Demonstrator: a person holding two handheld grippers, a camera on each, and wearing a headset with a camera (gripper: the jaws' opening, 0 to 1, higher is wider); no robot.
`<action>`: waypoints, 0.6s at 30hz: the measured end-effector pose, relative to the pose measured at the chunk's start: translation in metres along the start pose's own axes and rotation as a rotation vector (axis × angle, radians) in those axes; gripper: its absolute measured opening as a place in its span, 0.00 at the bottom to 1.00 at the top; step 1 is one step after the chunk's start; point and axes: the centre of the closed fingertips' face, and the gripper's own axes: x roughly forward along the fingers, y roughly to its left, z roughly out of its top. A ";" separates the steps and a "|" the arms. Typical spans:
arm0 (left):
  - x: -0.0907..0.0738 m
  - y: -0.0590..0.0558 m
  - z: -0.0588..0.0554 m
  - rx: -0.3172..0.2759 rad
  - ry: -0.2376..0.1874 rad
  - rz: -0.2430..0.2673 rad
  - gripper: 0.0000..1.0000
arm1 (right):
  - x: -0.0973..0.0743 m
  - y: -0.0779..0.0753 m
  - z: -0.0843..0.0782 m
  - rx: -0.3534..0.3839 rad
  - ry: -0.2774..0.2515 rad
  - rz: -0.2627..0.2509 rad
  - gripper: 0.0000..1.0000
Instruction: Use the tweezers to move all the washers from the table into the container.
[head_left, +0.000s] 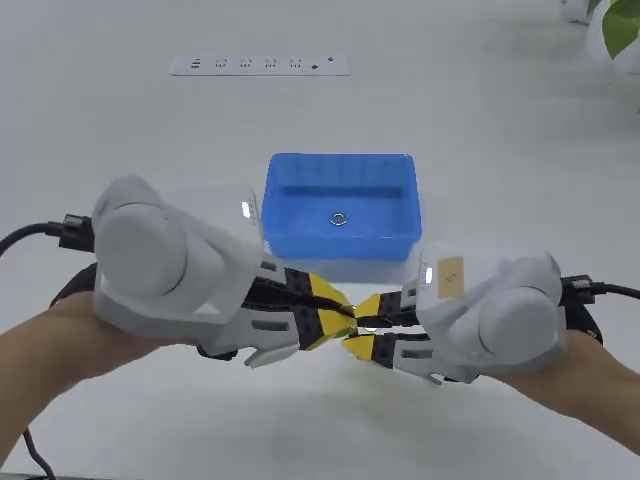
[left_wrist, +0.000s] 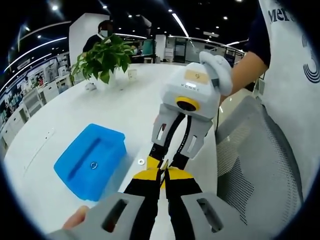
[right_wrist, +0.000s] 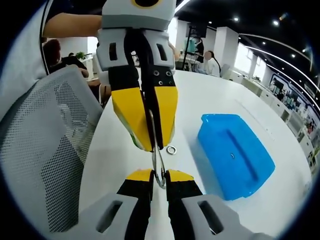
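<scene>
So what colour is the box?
The box is bright blue, best seen in the head view.

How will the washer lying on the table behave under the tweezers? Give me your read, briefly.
The washer is a small flat metal ring lying flush on the smooth white table, so it will probably skid when nudged rather than lift. It looks stiff and light. The tweezers are thin bare metal, so it may slip from a pinch.

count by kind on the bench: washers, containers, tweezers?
washers: 2
blue container: 1
tweezers: 1
total: 4
</scene>
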 end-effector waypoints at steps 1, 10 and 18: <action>0.000 0.000 0.000 -0.001 0.000 0.000 0.07 | 0.000 -0.001 0.000 0.007 -0.003 0.000 0.11; 0.000 0.001 0.001 0.025 0.015 0.004 0.07 | 0.000 -0.001 0.001 0.000 0.004 0.005 0.11; 0.001 0.001 0.000 0.018 0.022 0.007 0.07 | 0.002 0.000 0.000 0.014 0.007 0.015 0.12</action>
